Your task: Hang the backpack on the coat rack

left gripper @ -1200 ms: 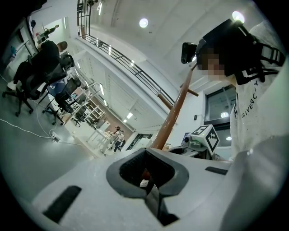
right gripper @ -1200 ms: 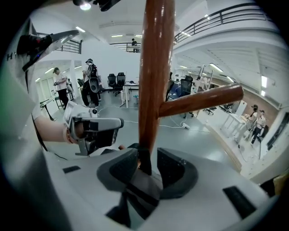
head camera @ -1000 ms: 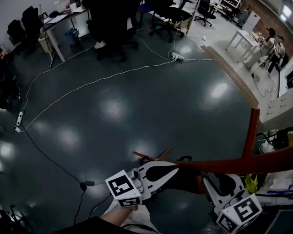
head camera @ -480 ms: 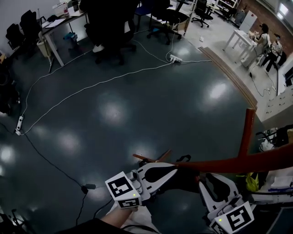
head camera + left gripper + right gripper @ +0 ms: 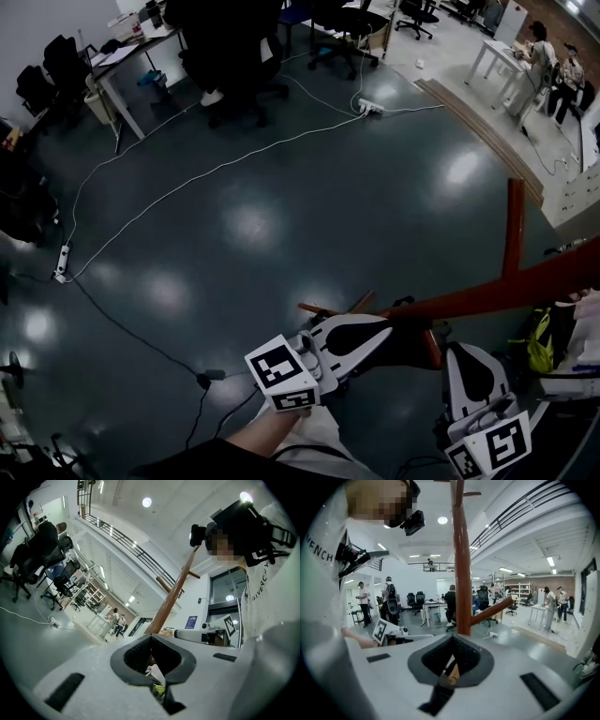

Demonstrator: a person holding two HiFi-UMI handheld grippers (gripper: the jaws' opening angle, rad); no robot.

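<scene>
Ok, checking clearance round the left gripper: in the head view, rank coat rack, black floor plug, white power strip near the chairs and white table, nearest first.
1. coat rack, right beside the left gripper.
2. black floor plug, lower left.
3. white power strip, top centre.
4. white table, top right.

white shirt [image 5: 274, 602] of person: print "givench", end cut off; nothing else legible.

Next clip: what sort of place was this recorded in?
Most likely an open-plan office or lab workspace: rolling office chairs and a desk at the far side, a power strip with white cables across the glossy dark floor, and a railed mezzanine overhead.
</scene>
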